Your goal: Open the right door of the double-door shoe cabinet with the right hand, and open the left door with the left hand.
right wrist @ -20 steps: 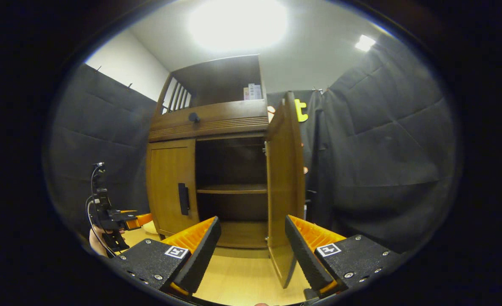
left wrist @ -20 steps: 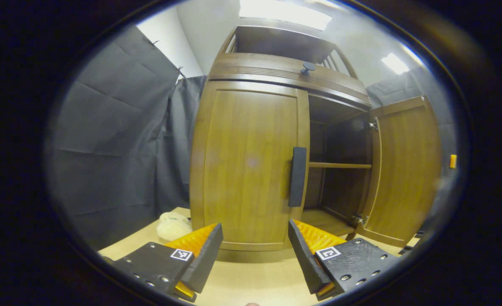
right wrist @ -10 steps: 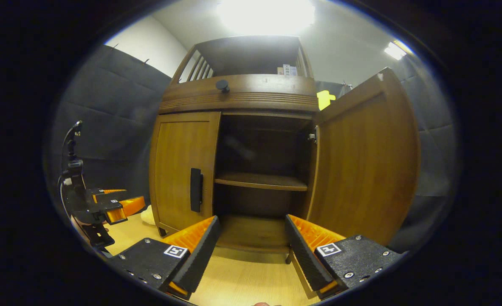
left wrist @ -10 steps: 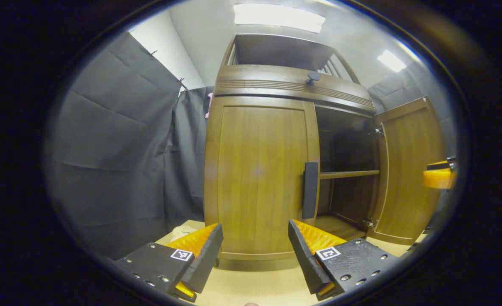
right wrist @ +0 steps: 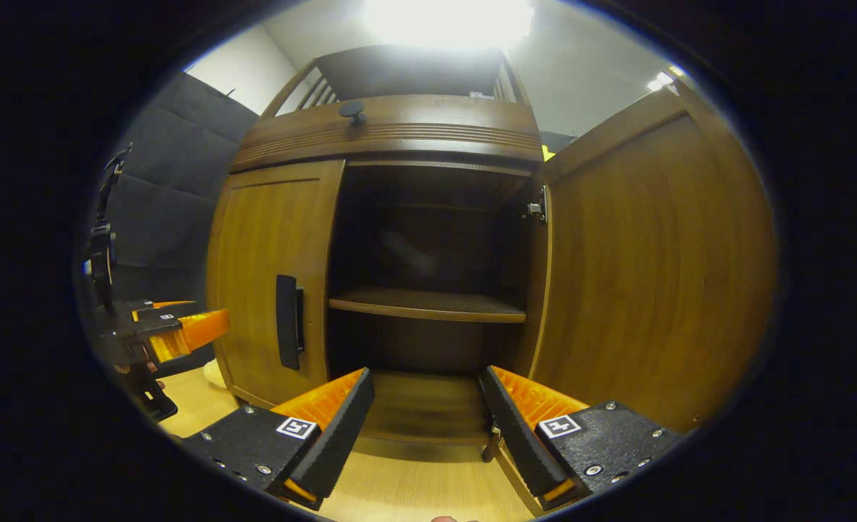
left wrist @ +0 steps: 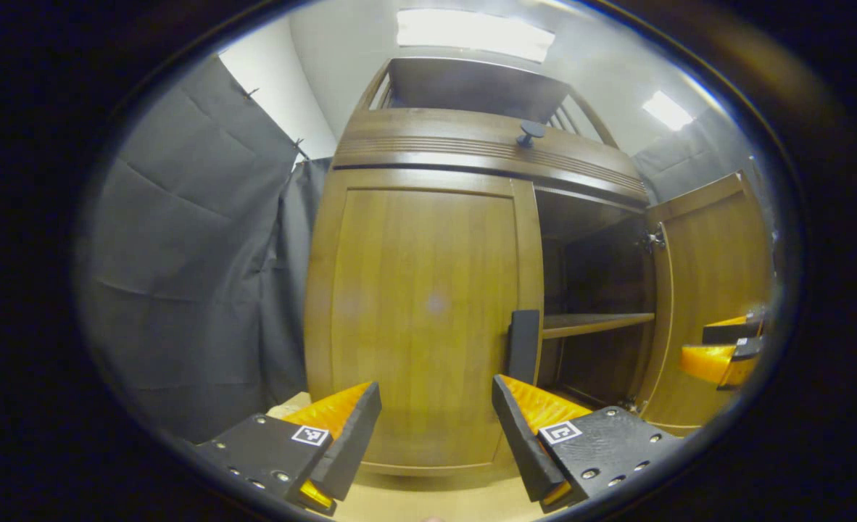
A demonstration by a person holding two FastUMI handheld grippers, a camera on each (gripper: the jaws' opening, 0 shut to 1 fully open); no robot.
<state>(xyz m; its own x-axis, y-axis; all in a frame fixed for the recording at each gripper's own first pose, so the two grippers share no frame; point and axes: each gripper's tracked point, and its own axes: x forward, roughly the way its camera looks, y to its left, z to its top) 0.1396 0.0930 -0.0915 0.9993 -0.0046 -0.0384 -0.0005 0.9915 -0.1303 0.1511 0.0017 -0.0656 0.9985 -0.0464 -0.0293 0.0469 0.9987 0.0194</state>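
Booth hung with dark grey cloth walls (left wrist: 204, 246), white ceiling with lit panels (left wrist: 472, 32); a pale wood-grain floor surface (right wrist: 414, 486) runs under everything.

The brown wooden double-door shoe cabinet (left wrist: 486, 145) stands on that surface, with an open railed top shelf and a small dark round knob (left wrist: 530, 133) on the grooved drawer band above the doors.

Left wooden door (left wrist: 421, 319): shut, flush with the frame. Its dark vertical bar handle (left wrist: 523, 346) sits at the door's inner edge.

Right wooden door (right wrist: 646, 268): swung wide open on its hinge (right wrist: 536, 210). Dark interior exposed, one horizontal wooden shelf board (right wrist: 428, 306) across the middle.

Left gripper (left wrist: 436, 428): fingers spread apart, nothing between them, facing the shut left door. The bar handle appears just above its right-hand finger; contact cannot be told.

Right gripper (right wrist: 425, 420): fingers spread apart, holding nothing, pointed into the open compartment, with the open door to its right.

In the right gripper view the left gripper appears at the left edge, near the shut door's outer side. In the left gripper view the right gripper is at the right edge, in front of the open door.
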